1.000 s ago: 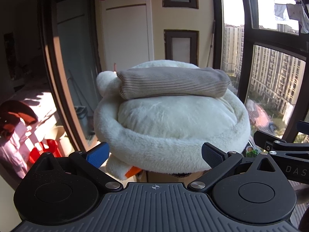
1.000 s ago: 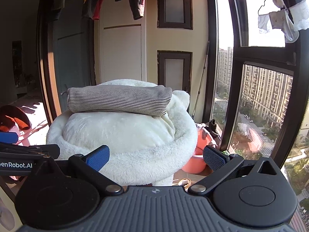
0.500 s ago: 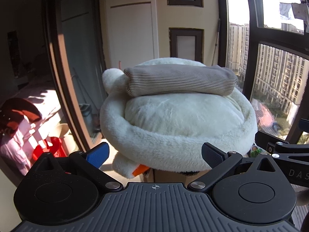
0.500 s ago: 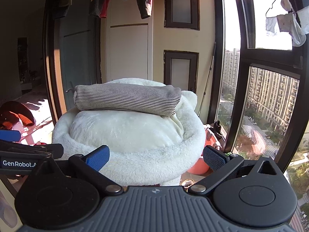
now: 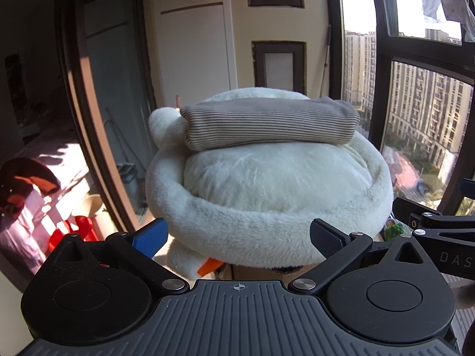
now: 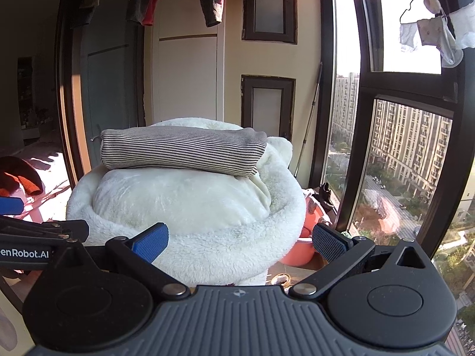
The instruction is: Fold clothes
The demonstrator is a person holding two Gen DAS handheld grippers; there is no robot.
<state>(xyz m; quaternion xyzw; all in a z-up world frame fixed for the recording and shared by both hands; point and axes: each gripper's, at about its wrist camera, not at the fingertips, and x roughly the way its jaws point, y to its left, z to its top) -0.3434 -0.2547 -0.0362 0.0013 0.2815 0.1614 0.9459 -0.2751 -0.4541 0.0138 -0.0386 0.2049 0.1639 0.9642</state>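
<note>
A folded striped garment [image 5: 268, 123] lies as a compact bundle on top of a white plush cushion [image 5: 267, 195]. Short of the cushion, the left gripper [image 5: 237, 235] and right gripper [image 6: 239, 238] hover, fingers apart, empty. The cloth looks soft and light, probably best pinched at its rolled ends.

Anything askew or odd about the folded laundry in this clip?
Nothing stands out. The folded grey striped garment lies neat and level on top of the white fluffy round cushion. Both the left gripper and right gripper are open, apart from it.
</note>
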